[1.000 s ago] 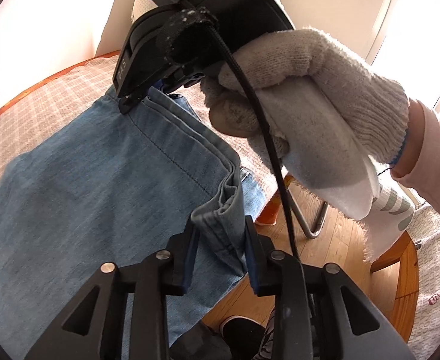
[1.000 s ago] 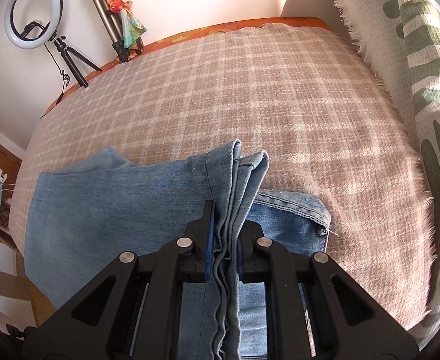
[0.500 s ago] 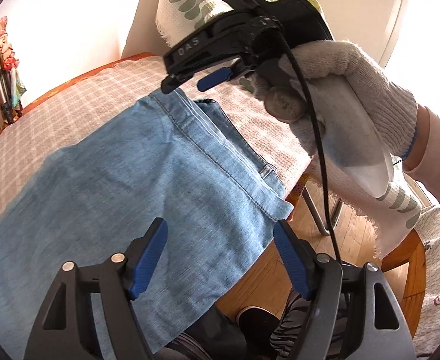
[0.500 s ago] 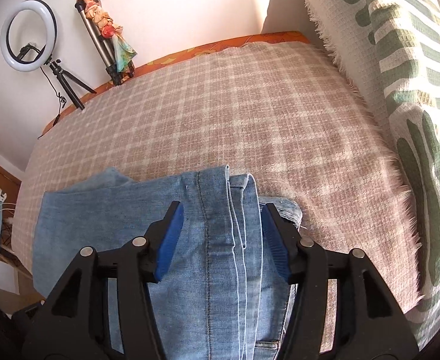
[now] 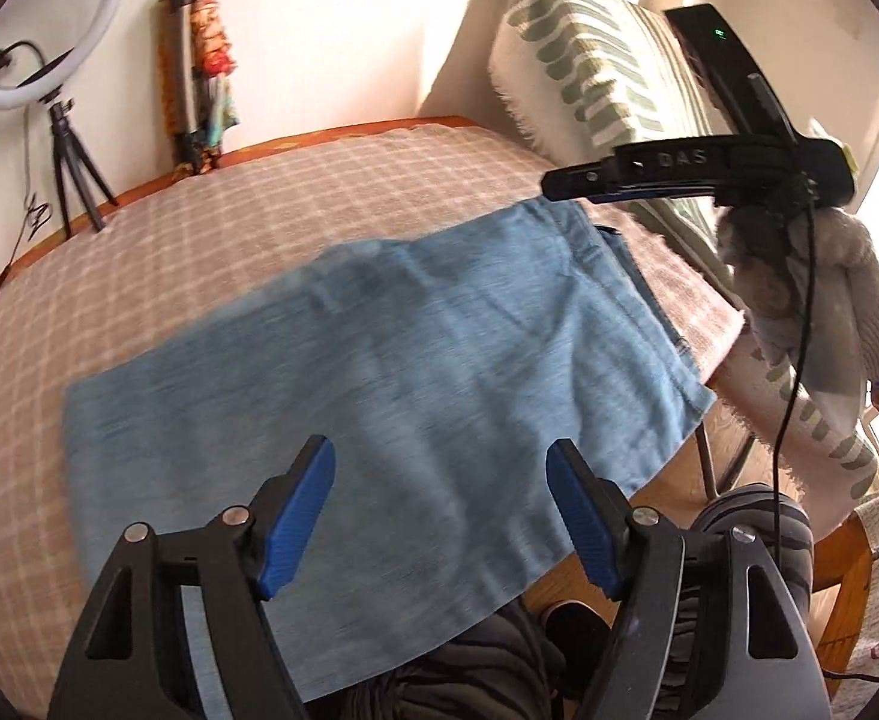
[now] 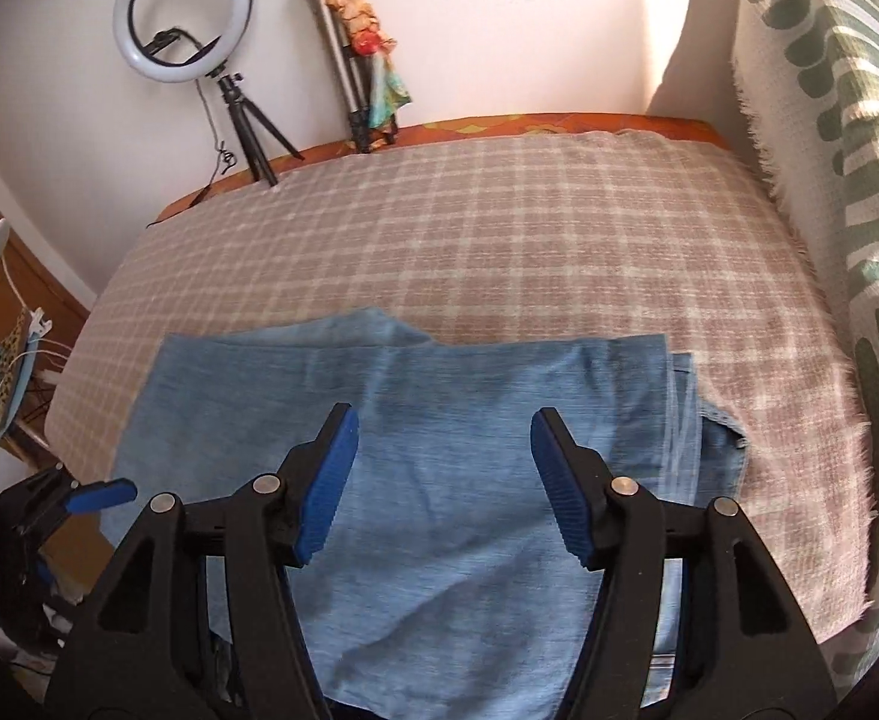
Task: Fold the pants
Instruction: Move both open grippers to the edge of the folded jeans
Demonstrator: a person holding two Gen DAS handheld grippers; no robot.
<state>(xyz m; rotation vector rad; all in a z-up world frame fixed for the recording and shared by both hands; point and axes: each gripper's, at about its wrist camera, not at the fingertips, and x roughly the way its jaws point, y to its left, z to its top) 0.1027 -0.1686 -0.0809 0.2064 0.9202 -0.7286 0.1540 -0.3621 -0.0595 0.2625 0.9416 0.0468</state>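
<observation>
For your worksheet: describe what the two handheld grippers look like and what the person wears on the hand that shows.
Both the left gripper and the right gripper have black plastic frames with triangular cut-outs, silver rivets and ribbed blue pads. In the left wrist view, the right gripper bears embossed lettering, a small green light and a black cable. The hand wears a grey knitted glove.

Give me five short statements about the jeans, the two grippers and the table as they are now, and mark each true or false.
1. The folded light-blue denim pants lie on the pink-and-white checked tablecloth. True.
2. The right gripper clamps the denim. False: its fingers stand apart above the cloth.
3. The left gripper is open and holds nothing. True.
4. A white ring light on a black tripod stands at the far edge. True.
5. The pants hang from the green-patterned woven throw. False: they lie flat on the table.
</observation>
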